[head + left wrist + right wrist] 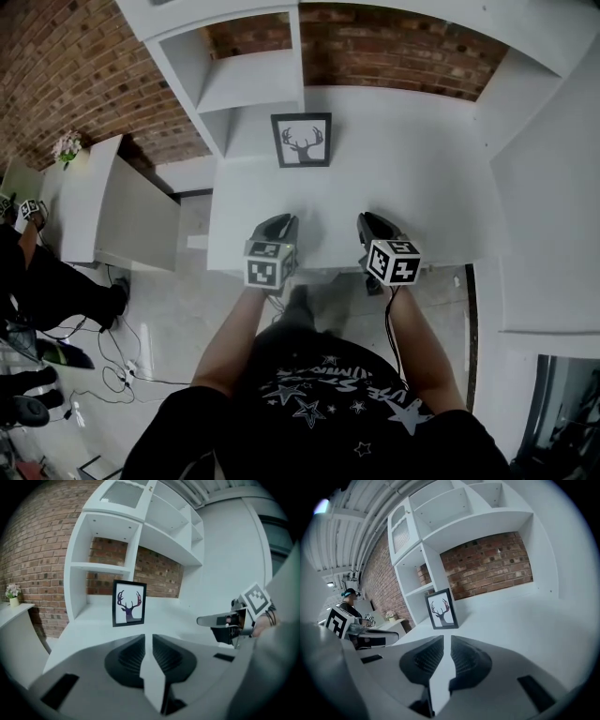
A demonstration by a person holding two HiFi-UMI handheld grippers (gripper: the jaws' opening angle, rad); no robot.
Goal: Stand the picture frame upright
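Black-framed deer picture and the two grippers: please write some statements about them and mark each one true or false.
1. The black-framed deer picture stands upright on the white desk. True.
2. The left gripper grips the picture. False: it holds nothing and is well apart from it.
3. The picture shows a flower. False: it shows an antlered deer head.
4. The right gripper holds nothing. True.
5. The picture lies face down. False: its front faces the grippers.

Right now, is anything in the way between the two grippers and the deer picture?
No, nothing visible. Only bare white desk top lies between the left gripper, the right gripper and the black-framed deer picture, which already stands upright by the white shelf unit.
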